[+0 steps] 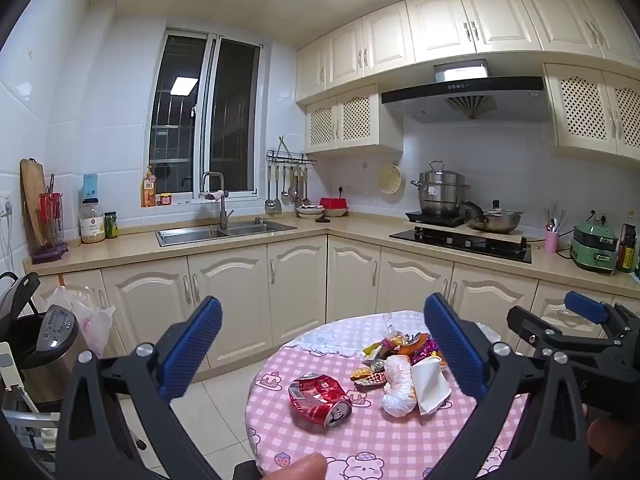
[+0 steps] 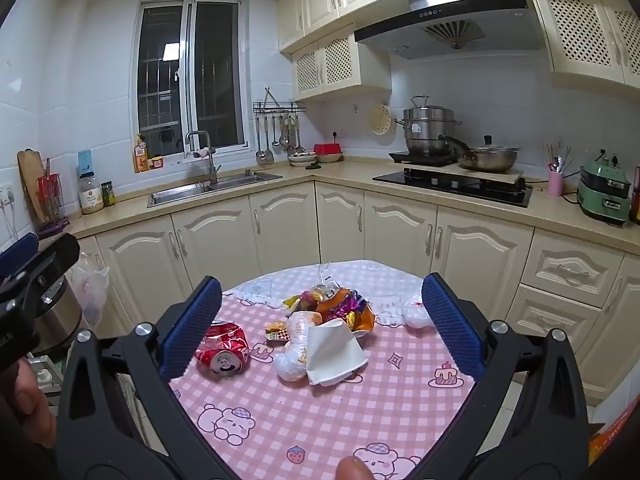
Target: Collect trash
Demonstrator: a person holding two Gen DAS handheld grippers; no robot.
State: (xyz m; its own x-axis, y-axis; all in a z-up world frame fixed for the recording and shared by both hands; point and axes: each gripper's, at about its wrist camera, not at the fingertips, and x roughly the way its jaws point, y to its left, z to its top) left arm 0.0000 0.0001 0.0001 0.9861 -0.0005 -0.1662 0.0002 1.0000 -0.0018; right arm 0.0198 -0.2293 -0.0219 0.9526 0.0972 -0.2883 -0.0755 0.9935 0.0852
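A round table with a pink checked cloth [image 1: 360,448] [image 2: 300,420] carries the trash. A crushed red can [image 1: 320,398] [image 2: 222,350] lies on its side at the left. To its right are a crumpled white plastic wad [image 1: 396,384] [image 2: 296,348] and a folded white paper piece [image 1: 430,386] [image 2: 334,350]. Behind them sits a heap of colourful wrappers [image 1: 404,346] [image 2: 336,304]. My left gripper [image 1: 323,308] hovers open above the table's near left, empty. My right gripper [image 2: 322,283] also stands open and empty, level with the trash.
A steel cylinder with a button panel [image 1: 52,340] [image 2: 56,308] stands on the floor at left, a plastic bag [image 1: 92,316] behind it. Cream cabinets [image 1: 224,300], a sink [image 1: 224,232] and a hob [image 1: 460,240] line the far walls. Another white wad [image 2: 416,312] lies at the table's right.
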